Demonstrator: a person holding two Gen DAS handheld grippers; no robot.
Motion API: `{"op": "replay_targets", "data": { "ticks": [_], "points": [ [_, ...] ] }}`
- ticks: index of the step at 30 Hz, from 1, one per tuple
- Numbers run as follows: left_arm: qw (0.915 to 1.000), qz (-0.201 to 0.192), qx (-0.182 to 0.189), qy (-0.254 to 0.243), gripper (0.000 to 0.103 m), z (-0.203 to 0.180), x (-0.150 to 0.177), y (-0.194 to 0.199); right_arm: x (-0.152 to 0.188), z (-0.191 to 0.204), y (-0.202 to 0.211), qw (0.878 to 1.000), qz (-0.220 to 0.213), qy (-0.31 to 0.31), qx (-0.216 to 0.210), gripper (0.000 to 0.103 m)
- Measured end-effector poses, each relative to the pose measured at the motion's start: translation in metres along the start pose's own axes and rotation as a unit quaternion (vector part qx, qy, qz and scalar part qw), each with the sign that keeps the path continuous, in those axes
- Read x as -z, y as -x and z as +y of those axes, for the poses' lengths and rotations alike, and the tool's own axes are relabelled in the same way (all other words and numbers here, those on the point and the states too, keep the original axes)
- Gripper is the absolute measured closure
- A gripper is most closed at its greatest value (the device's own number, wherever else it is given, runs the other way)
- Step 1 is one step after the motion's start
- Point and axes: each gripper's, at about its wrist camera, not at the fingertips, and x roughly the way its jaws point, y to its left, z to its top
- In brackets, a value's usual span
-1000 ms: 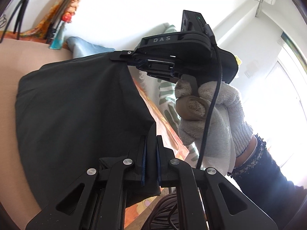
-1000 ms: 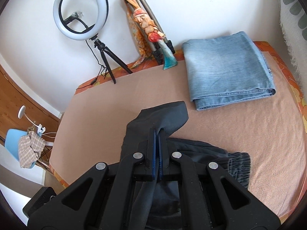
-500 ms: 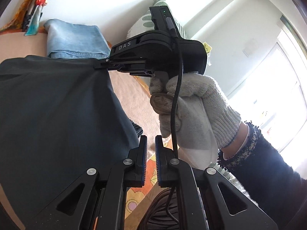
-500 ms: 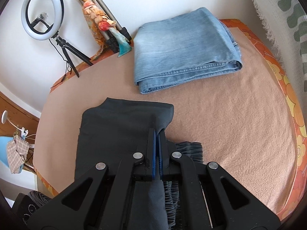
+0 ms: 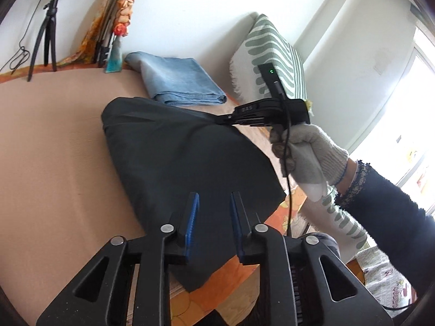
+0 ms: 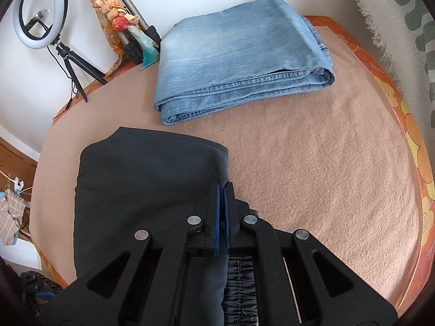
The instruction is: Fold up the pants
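Observation:
The dark grey pants [image 5: 174,157] lie folded on the tan blanket [image 5: 54,141], their near corner hanging over the bed's edge. My left gripper [image 5: 213,203] is open and empty, just above that near part of the pants. My right gripper [image 6: 222,190] is shut on the right edge of the pants [image 6: 141,190]; it also shows in the left wrist view [image 5: 225,119], held by a gloved hand. The elastic waistband [image 6: 240,285] shows under the right gripper.
Folded blue jeans [image 6: 233,51] lie at the far side of the bed [image 6: 339,149]. A ring light on a tripod [image 6: 40,13] and a wrapped tripod [image 6: 119,21] stand by the wall. A green-patterned pillow [image 5: 272,62] leans at the right.
My left gripper has opened, let go of the pants and drawn back. The pants have come down flat on the blanket. My right gripper stays shut on the edge, now lower and nearer the jeans.

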Motion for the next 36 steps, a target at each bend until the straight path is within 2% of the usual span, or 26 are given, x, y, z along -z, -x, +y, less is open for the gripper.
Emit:
{"op": "replay_targets", "data": {
  "ticks": [6,12,17,19,21,26,27,28,30,36],
  "points": [
    [0.9998,0.021,-0.007,-0.005,0.080,0.015,0.012,-0.016,-0.003,0.013,0.032,0.999,-0.024,0.019,0.008,0.096],
    [0.9977,0.065,0.007,-0.017,0.080,0.008,0.042,-0.032,-0.006,0.045,0.055,0.998,-0.041,0.051,-0.019,0.087],
    [0.9979,0.059,0.026,-0.012,0.080,0.005,0.058,-0.031,-0.012,0.076,0.053,0.995,-0.046,0.078,-0.053,0.080],
    [0.9982,0.050,0.032,-0.007,0.080,0.007,0.062,-0.029,-0.016,0.096,0.046,0.991,-0.044,0.097,-0.079,0.077],
    [0.9985,0.039,0.038,-0.007,0.080,0.005,0.068,-0.030,-0.020,0.118,0.035,0.989,-0.038,0.116,-0.086,0.069],
    [0.9984,0.039,0.038,-0.016,0.080,0.002,0.068,-0.029,-0.025,0.174,0.001,0.979,-0.016,0.179,-0.093,0.069],
    [0.9983,0.040,0.040,-0.014,0.080,0.002,0.067,-0.029,-0.025,0.188,-0.008,0.976,-0.008,0.197,-0.093,0.066],
    [0.9983,0.039,0.041,-0.012,0.080,0.003,0.067,-0.029,-0.025,0.197,-0.017,0.974,-0.001,0.210,-0.089,0.063],
    [0.9982,0.038,0.044,-0.013,0.080,0.003,0.067,-0.029,-0.026,0.215,-0.035,0.969,0.012,0.234,-0.077,0.049],
    [0.9977,0.037,0.055,-0.010,0.080,0.005,0.067,-0.029,-0.029,0.244,-0.081,0.953,0.052,0.298,-0.023,0.048]
  ]
}}
